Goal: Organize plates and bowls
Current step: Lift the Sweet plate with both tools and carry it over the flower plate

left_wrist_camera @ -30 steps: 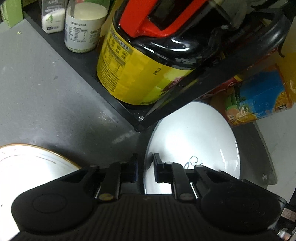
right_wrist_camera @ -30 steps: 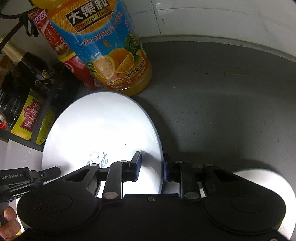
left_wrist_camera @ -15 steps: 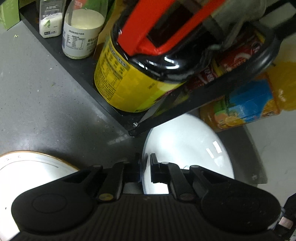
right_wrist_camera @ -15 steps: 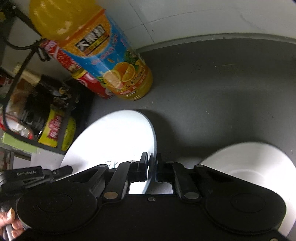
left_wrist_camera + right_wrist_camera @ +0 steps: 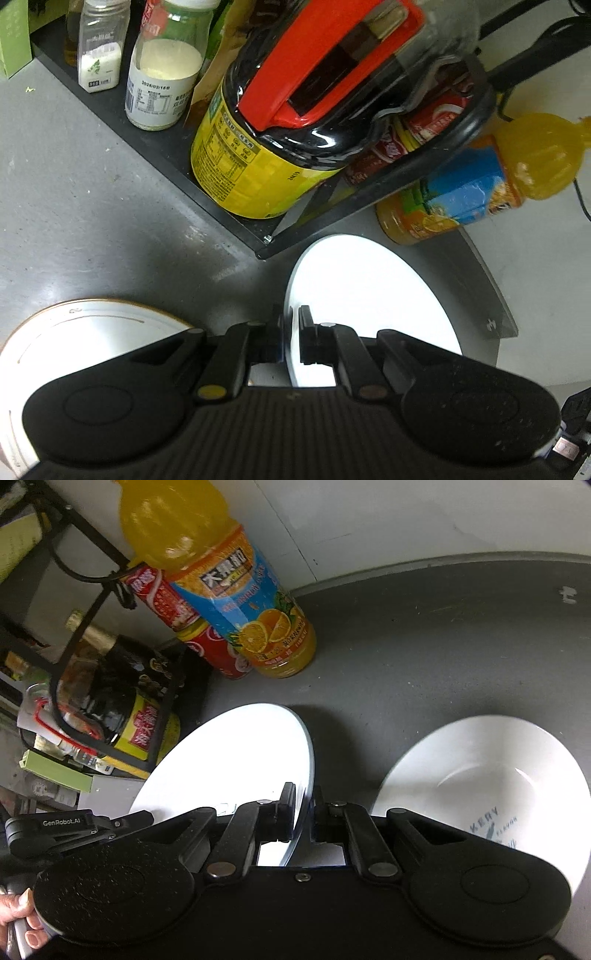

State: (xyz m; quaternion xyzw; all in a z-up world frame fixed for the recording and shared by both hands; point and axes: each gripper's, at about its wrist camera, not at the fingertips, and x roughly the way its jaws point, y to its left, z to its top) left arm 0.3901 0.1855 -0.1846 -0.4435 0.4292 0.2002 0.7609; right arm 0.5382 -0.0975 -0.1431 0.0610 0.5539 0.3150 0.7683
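Two matte black hand-held grippers are showing. The left hand-held gripper (image 5: 291, 334) has a ribbed body, two rounded lobes and brass-coloured pivot pins. The right hand-held gripper (image 5: 304, 814) has a smooth speckled body, silver rivets and a centre screw. At lower left, bare fingers (image 5: 16, 912) are showing beside white "GenRobot.AI" lettering.
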